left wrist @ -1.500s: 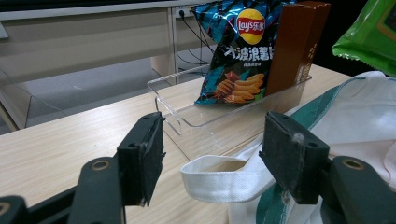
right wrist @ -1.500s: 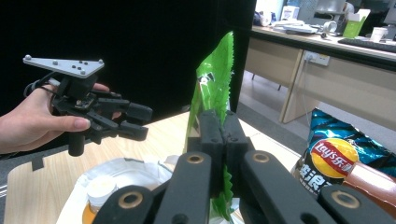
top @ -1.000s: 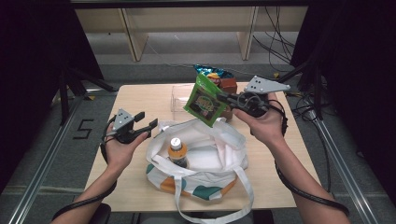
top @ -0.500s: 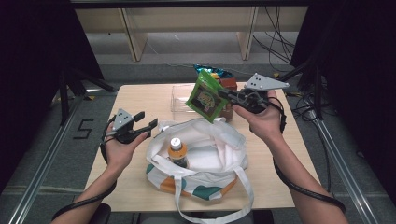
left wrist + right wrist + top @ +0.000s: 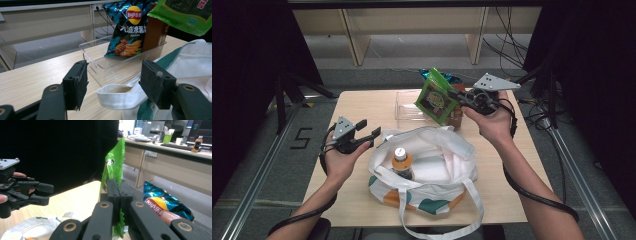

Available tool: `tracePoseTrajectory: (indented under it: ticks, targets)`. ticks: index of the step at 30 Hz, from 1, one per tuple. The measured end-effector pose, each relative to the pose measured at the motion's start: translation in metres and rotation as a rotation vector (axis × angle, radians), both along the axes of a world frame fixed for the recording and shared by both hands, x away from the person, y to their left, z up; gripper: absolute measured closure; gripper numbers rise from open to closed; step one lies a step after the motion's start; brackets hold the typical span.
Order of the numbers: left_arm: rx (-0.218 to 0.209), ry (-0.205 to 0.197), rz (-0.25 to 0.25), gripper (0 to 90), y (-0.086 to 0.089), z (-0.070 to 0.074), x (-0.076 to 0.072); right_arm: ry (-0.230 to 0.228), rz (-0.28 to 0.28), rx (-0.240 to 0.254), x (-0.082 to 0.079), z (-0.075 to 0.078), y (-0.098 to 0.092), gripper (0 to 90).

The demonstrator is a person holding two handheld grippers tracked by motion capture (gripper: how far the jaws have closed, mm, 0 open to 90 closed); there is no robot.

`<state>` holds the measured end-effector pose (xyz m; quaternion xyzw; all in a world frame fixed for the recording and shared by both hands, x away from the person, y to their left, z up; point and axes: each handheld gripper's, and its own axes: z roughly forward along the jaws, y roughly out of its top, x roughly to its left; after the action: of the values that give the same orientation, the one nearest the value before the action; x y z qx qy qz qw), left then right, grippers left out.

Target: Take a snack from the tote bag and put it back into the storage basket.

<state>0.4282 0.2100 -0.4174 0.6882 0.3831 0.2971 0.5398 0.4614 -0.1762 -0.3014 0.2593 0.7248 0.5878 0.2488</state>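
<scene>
My right gripper (image 5: 458,96) is shut on a green snack packet (image 5: 436,97) and holds it in the air over the far side of the table, above the clear tray (image 5: 408,109). In the right gripper view the jaws (image 5: 119,195) pinch the packet's (image 5: 113,167) lower edge. A white tote bag (image 5: 432,150) with green and orange patches lies open at the table's middle, with an orange-capped bottle (image 5: 401,161) inside. My left gripper (image 5: 368,132) is open at the bag's left rim. In the left gripper view the bag's white strap (image 5: 117,96) lies between the spread jaws (image 5: 113,82), untouched.
A blue Lay's chip bag (image 5: 127,27) and a brown box (image 5: 155,32) stand in the clear tray (image 5: 100,62) at the back of the table (image 5: 362,107). Dark curtains flank both sides, and shelving stands beyond the far edge.
The right gripper has raised the green packet slightly. The left hand and the bag have not moved.
</scene>
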Motion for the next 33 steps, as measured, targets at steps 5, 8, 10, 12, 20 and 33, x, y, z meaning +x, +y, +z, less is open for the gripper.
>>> tracePoseTrajectory:
  ticks: [5,8,10,12,20,33]
  targets:
    - [0.003,-0.001,0.000,38.1,0.000,0.000,0.000,0.002,-0.003,-0.002,0.005,-0.002,0.000,90.0]
    - [0.001,0.000,0.000,38.1,0.000,0.000,0.000,0.006,-0.008,-0.002,0.007,-0.003,0.001,90.0]
    - [0.003,0.000,-0.001,38.1,0.000,0.000,0.000,0.013,-0.008,0.002,0.009,-0.004,0.001,90.0]
    - [0.002,-0.001,-0.001,38.1,0.000,0.000,0.000,0.014,-0.014,0.001,0.010,-0.004,0.001,90.0]
    - [0.000,0.000,0.000,38.1,0.001,0.000,0.000,0.014,-0.021,0.009,0.013,-0.005,0.005,90.0]
    - [0.001,0.000,0.001,38.1,0.001,0.000,0.000,-0.009,-0.039,0.001,0.020,-0.007,0.007,90.0]
